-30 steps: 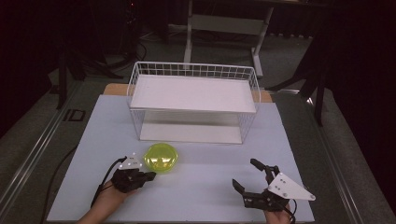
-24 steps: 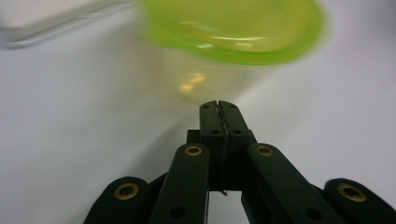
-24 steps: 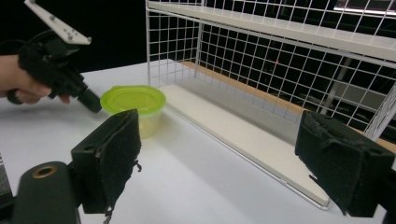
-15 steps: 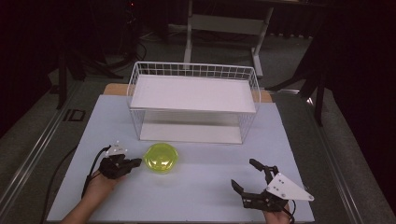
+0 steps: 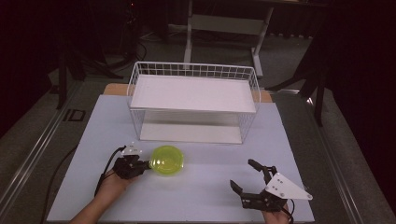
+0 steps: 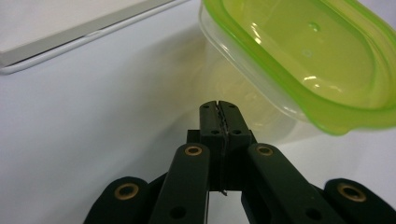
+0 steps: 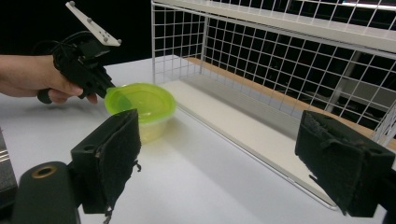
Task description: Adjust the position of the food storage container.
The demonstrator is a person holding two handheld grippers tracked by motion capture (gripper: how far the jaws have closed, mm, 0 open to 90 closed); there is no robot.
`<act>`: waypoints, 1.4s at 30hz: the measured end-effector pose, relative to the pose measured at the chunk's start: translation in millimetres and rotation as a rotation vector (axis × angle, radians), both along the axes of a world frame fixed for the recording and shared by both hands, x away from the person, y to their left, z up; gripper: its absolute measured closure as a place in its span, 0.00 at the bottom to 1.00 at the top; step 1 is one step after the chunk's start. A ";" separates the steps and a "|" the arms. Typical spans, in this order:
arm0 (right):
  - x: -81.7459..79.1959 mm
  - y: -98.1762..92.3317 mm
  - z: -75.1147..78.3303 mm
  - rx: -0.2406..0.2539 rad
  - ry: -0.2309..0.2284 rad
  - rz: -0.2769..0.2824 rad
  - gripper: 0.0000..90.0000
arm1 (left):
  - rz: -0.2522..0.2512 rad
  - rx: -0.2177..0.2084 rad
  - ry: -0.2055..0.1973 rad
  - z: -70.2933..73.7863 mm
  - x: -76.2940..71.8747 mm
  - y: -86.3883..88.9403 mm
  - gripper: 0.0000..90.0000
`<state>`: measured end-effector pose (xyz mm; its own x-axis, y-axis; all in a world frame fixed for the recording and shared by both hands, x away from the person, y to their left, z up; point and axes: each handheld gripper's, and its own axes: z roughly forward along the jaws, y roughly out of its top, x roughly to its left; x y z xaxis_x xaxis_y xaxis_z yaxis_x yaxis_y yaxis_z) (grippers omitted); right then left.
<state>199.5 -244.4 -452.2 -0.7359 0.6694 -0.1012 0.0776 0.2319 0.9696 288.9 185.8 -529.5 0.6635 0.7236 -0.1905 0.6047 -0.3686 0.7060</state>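
A: Change logged. A second back the left gripper (image 5: 140,166) was beside the green container (image 5: 167,160) on its left; half a second back it had backed off toward the tabletop's (image 5: 205,186) left edge; at this frame it was against the container's left rim again.

B: Jaws?

A: Clenched together in the left gripper view, empty, tips just under the lip of the lid (image 6: 299,60), no hold on it. Judged a nudge or a re-approach, not a grasp. The container itself had barely shifted.

B: Container position and axis?

A: Upright, lid up, left of centre on the tabletop, toward its front edge, in front of the wire rack's (image 5: 194,100) left end. Near round from above, so long axis could not be fixed.

B: Right gripper (image 5: 248,180)?

A: Parked at the front right corner, jaws spread wide, empty.
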 end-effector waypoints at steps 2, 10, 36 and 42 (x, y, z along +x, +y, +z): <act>-0.1 0.2 -0.1 0.000 0.001 -0.001 0.16 | -0.012 -0.001 0.007 -0.1 -0.1 -6.1 1.00; -0.3 0.7 -0.1 -0.004 -0.002 -0.009 0.16 | -0.047 -0.010 0.013 0.0 6.0 -29.2 1.00; 2.8 -1.2 -3.2 -0.029 0.007 -0.003 0.16 | -0.133 -0.018 0.026 -6.7 18.3 -86.3 1.00; 1.5 -0.2 -3.2 -0.030 0.004 0.001 0.16 | -0.116 -0.030 0.018 -4.3 18.4 -83.0 1.00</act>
